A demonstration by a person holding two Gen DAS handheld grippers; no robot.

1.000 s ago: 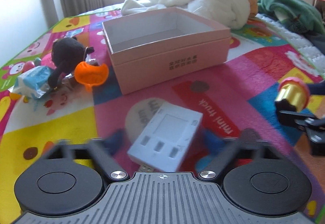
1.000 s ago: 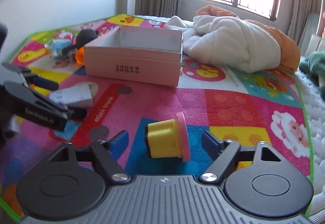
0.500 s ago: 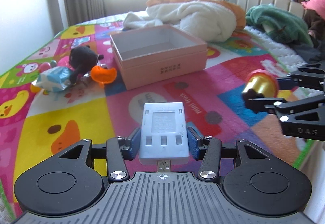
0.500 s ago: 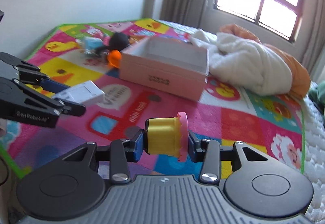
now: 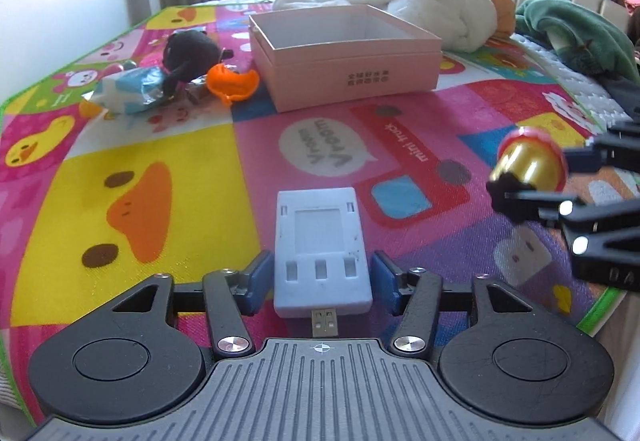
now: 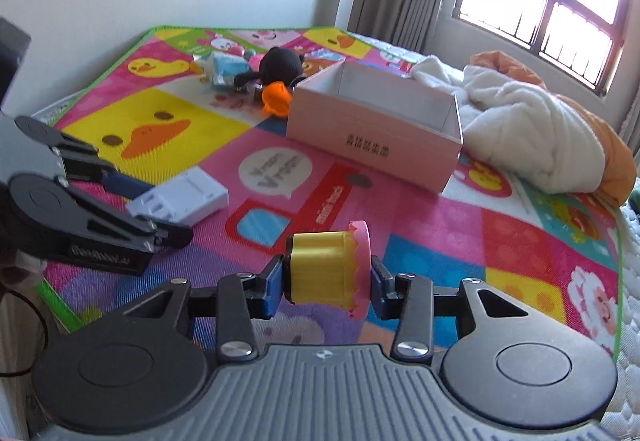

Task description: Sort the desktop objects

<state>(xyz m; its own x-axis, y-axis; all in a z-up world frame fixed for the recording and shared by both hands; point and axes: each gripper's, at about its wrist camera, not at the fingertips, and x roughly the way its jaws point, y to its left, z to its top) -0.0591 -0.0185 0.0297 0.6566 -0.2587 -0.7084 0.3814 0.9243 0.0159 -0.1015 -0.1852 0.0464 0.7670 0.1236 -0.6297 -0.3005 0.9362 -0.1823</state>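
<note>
1. My left tool has the white USB charger block between its blue pads. The jaws have just been opening, and a thin gap shows on each side of the block, so the pads do not press on it.
2. The block lies flat between the pads, its USB plug pointing back at my camera. I cannot tell whether it rests on the play mat.
3. My right tool is clamped on the toy cupcake. One pad is on the yellow base and the other on the pink frilled top, and the cupcake lies sideways, clear of the mat.
4. The two tools sit side by side over the near part of the mat.
5. The open pink box stands farther back on the mat.
6. Just left of the box are an orange toy, a black plush toy and a blue-and-white packet, bunched together.
7. A white blanket is heaped behind the box.
</note>
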